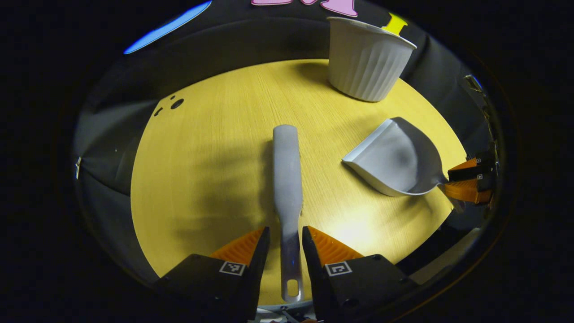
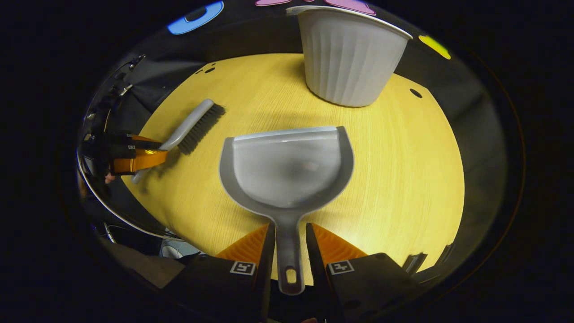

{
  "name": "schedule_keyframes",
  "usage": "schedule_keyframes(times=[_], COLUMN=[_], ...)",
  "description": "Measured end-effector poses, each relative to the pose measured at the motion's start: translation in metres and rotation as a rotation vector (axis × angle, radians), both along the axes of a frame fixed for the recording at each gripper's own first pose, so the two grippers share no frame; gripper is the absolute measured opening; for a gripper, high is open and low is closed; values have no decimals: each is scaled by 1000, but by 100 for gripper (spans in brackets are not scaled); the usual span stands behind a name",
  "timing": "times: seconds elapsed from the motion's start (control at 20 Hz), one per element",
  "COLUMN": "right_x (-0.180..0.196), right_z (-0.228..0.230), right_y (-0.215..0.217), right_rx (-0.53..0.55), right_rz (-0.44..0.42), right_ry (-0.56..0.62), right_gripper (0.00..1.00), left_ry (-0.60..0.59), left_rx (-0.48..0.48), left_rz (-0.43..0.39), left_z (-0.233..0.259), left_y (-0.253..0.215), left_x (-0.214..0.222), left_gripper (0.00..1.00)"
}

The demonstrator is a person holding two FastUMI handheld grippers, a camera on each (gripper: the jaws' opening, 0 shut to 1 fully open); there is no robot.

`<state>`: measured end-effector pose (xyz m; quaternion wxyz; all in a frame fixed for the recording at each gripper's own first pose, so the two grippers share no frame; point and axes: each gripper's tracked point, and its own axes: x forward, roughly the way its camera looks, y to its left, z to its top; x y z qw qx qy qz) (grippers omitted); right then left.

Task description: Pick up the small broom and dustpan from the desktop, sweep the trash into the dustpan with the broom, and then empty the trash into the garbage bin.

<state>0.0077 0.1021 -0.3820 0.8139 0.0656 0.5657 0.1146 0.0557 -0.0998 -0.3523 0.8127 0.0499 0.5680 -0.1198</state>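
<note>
In the left gripper view, the left gripper (image 1: 286, 242) clamps the broom (image 1: 287, 179) handle over the wooden desktop (image 1: 202, 179), the ribbed white garbage bin (image 1: 365, 58) beyond.

In the right gripper view, the right gripper (image 2: 287, 240) grips the dustpan (image 2: 287, 168) handle, pan facing the bin.

Dim booth, single warm light on the table (image 1: 202, 179). Glare patch near the left gripper (image 1: 286, 244), soft broad shadows left of the broom (image 1: 287, 179). Dustpan (image 2: 287, 170) interior slightly soft in the right gripper view. Strong fisheye bending at edges; periphery dark.
</note>
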Motion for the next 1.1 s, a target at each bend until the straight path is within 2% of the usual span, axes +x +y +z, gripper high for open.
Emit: schedule_keyframes(times=[0.15,0.3,0.5,0.65,0.75,0.9,1.05,1.1], right_x=[12,36,72,89,101,106,108,108], right_z=[36,78,140,190,228,274,303,309], right_y=[-10,-19,-30,-45,-49,-57,-66,-67], right_rx=[30,44,49,-1,-12,-14,-34,-44], right_rz=[-35,-88,-160,-179,-186,-214,-231,-227], right_ry=[-71,-204,-428,-568,-676,-802,-888,-908], right_gripper=[42,42,42,42,46,52,60,61], left_ry=[-64,-166,-418,-589,-668,-735,-829,-867], left_rx=[-29,-54,-120,-161,-211,-288,-281,-273], left_rz=[14,30,49,36,63,96,112,109], left_z=[28,64,135,192,226,266,304,317], left_y=[-3,-9,-27,-39,-50,-66,-63,-61], left_x=[11,30,72,91,104,113,118,121], left_gripper=[50,50,50,51,51,58,63,68])
